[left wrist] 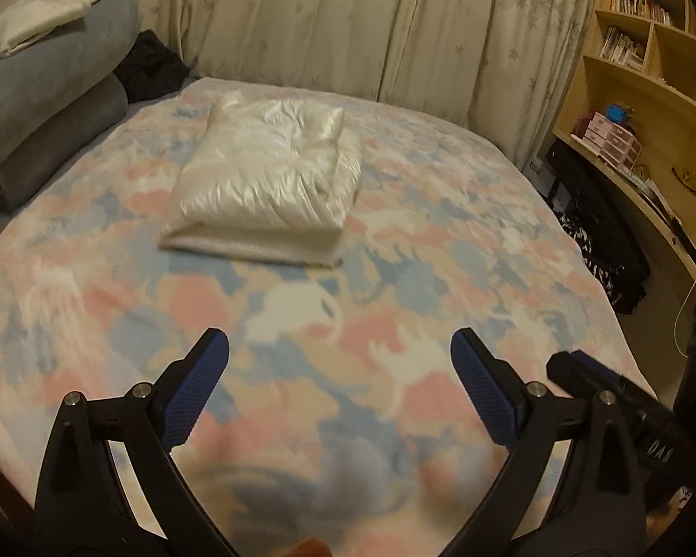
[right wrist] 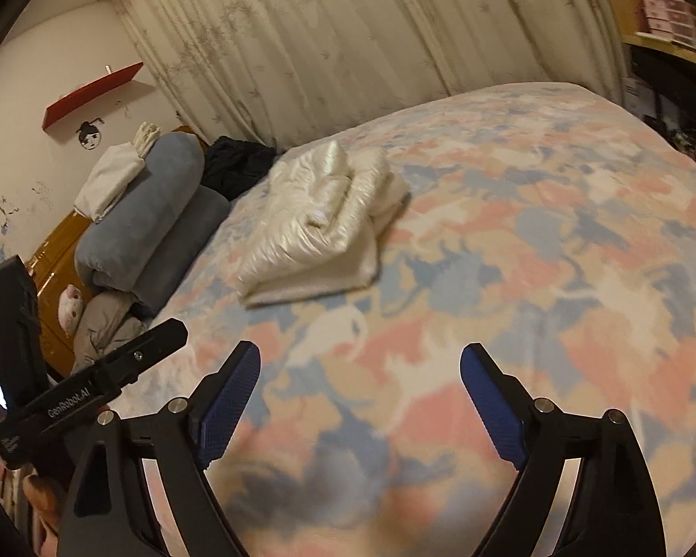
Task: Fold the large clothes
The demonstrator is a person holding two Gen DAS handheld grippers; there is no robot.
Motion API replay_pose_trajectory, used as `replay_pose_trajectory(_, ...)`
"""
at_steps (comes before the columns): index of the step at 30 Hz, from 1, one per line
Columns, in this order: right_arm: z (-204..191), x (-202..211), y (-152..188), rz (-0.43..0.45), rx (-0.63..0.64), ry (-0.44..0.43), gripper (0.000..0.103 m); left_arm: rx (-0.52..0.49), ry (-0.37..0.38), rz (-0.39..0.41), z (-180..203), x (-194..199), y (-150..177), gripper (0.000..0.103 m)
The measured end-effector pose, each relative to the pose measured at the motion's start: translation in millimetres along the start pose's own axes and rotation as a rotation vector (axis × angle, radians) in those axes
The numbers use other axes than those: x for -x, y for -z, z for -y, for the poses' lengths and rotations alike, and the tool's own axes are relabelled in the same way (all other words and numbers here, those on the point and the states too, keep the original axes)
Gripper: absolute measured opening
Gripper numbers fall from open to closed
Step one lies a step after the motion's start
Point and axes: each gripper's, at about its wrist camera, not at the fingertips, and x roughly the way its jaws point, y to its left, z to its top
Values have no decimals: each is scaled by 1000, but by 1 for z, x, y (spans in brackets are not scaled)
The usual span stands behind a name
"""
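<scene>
Grey pillows [left wrist: 46, 106] stack at the bed's left edge, a white cloth [left wrist: 41, 9] on top. The folded white garment [left wrist: 264, 185] lies mid-bed on the patterned blanket [left wrist: 441, 241], apart from both claws. Left claw [left wrist: 338, 352] and right claw [right wrist: 359, 366] hang released, nothing between their pads

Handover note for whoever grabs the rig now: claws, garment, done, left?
Left claw: open, empty, above the patterned blanket.
Right claw: open, empty, beside the left one.
White garment: folded into a compact stack mid-bed, nothing touching it.
Done: this fold looks complete.
Left: possibly the dark clothing heaped by the grey pillows; whether it needs folding is unclear.
</scene>
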Motion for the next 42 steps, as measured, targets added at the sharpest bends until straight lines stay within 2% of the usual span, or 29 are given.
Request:
replay_pose_trajectory(4, 20, 24, 35, -25, -27, 32, 89, -36, -69, -7, 28, 14, 31, 96)
replay_pose_trajectory(9, 33, 59, 72, -26, -28, 125, 90, -47, -88, -72, 48, 17, 58, 96)
replay_pose_trajectory(13, 35, 81, 85, -20, -14, 194, 90, -81, -118, -71, 58, 27, 70, 96)
replay_pose_trajectory(18, 24, 105, 92, 4, 25, 246, 92, -96, -121, -48, 65, 44, 72, 96)
replay_pose_trajectory(26, -9, 134, 83, 65, 93, 299, 94, -118, -157, -22, 72, 63, 68, 96)
replay_pose_trajectory(33, -25, 141, 81, 77, 118, 298, 95, -110, -153, -19, 72, 67, 67, 96)
replay_pose_trajectory(42, -26, 139, 82, 73, 111, 292, 95, -109, -155, -18, 71, 72, 67, 96)
